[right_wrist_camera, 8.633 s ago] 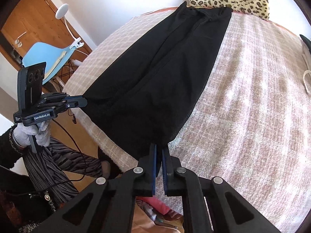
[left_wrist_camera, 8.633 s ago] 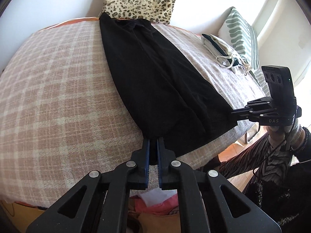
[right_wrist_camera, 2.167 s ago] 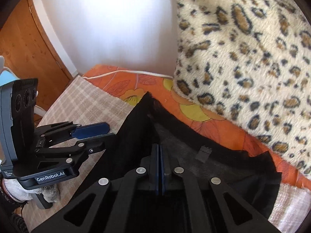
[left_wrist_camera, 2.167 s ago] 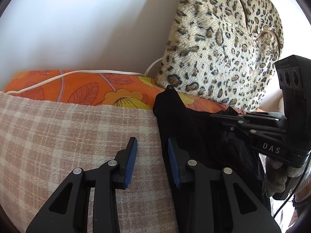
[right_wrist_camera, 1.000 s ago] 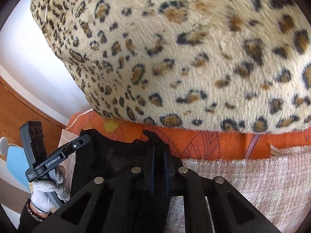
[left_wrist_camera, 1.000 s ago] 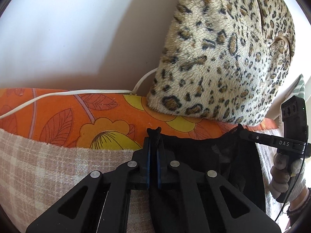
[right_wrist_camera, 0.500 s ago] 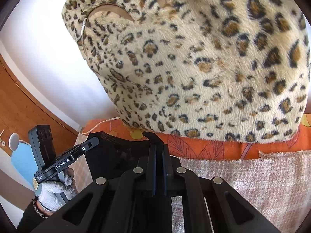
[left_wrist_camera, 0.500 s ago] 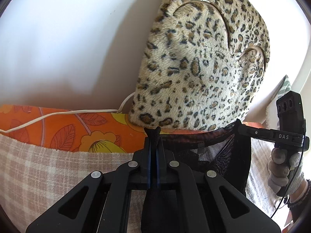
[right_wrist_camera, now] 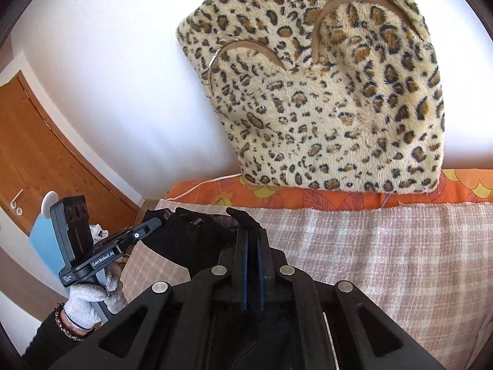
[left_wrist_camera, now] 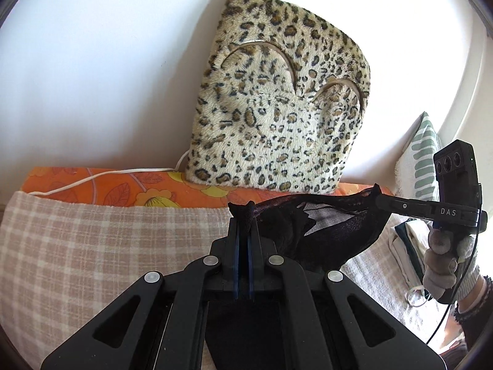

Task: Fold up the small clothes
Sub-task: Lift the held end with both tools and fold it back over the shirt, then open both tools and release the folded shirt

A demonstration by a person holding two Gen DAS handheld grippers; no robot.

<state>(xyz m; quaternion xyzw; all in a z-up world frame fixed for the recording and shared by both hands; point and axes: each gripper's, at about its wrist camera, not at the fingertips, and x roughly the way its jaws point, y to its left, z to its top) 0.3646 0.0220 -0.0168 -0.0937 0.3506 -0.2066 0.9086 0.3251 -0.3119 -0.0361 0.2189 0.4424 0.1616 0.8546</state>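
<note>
Lifting: you now have the black garment (left_wrist_camera: 332, 231) off the checked blanket (left_wrist_camera: 92, 246), its top edge strung between your 2 grippers in front of the leopard-print cushion (left_wrist_camera: 277, 117).
Left gripper: your left gripper (left_wrist_camera: 243, 215) has its blue pads pressed together on 1 corner of the garment, and a tuft of dark fabric pokes out above the tips.
Right gripper: your right gripper (right_wrist_camera: 251, 225) is likewise pinched shut on the other corner; in the left wrist view its tip bites the cloth at the far end of the stretched edge.
Garment position: it hangs between the 2 tools above the head end of the bed, near the orange floral sheet (left_wrist_camera: 129, 185); the stretch next to the right gripper is thin enough that light shows through it.
Change from 1 second ago: the waist edge lay low on the bed then, close under the cushion; now it is raised and drawn taut, and more of the cushion and white wall shows above it.
Change from 2 seconds ago: your left jaws stood spread beside the fabric then; they are clamped on it now.
Change from 8 seconds ago: the garment lay full length down the blanket then, held at the near end.
Meaning for the task: with both far corners gripped and lifted, you seem set to carry this end back over the rest for the next fold.
Watch: keep the edge evenly tensioned, as slack on 1 side would likely skew the fold.
</note>
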